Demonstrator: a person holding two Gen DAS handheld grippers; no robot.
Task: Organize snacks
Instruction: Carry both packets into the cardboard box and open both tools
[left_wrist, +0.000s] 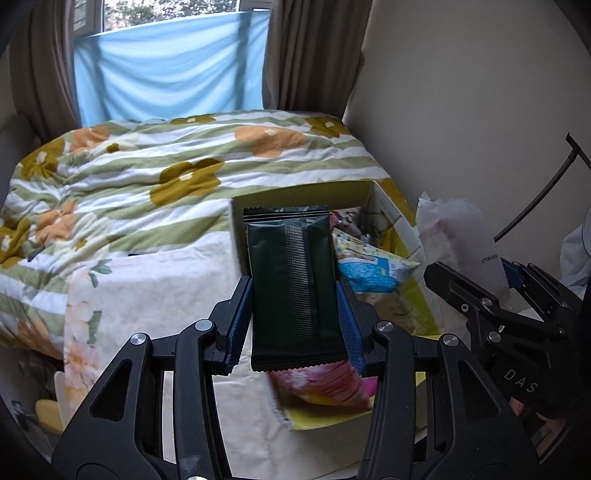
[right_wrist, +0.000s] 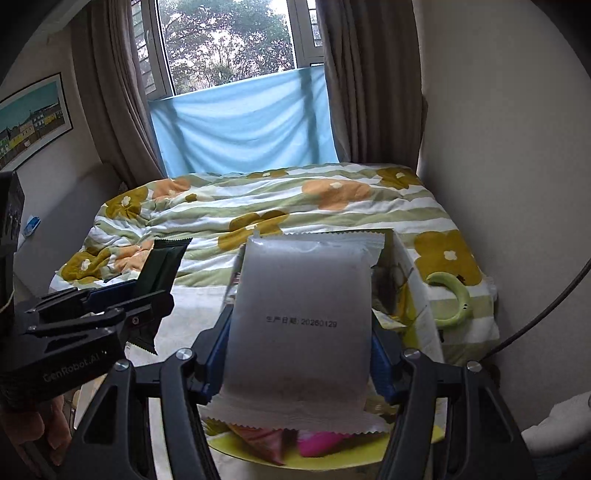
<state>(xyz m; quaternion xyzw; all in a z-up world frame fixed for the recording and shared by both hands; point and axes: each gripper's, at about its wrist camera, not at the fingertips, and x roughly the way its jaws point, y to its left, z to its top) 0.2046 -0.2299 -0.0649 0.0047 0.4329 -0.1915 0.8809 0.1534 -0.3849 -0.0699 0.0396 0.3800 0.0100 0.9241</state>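
The left gripper (left_wrist: 295, 314) pinches a dark green sachet (left_wrist: 293, 280) by its long edges between the blue pads (left_wrist: 349, 314), the sachet standing upright ahead of the fingers with its crimped lower end hanging below them. The right gripper (right_wrist: 299, 350) likewise clamps a frosted white packet (right_wrist: 303, 317) across its width, the packet filling most of what lies in front of it. Just beyond and below both grippers sits an open yellow cardboard box (left_wrist: 402, 225) on a cloth-covered surface, already holding a blue-and-white snack bag (left_wrist: 369, 266) and, nearer the fingers, a pink flowered packet (left_wrist: 321, 380). The risks from here are mostly of crowding. Both grippers hang close together over the same opening, the right one just off the left gripper's right side, so lowering both at once could knock their black linkages together or push one packet against the other. The sachet is held only at its edges and looks slick; a squeeze may buckle it and let it slide out short of the box onto the floral quilt (left_wrist: 155, 173) ahead. The white packet blocks the right camera's sight of the box interior, so its placement would be half blind. The near flap of the box (left_wrist: 325, 417) lies folded outward under the grippers and could catch a descending finger and drag the light box.
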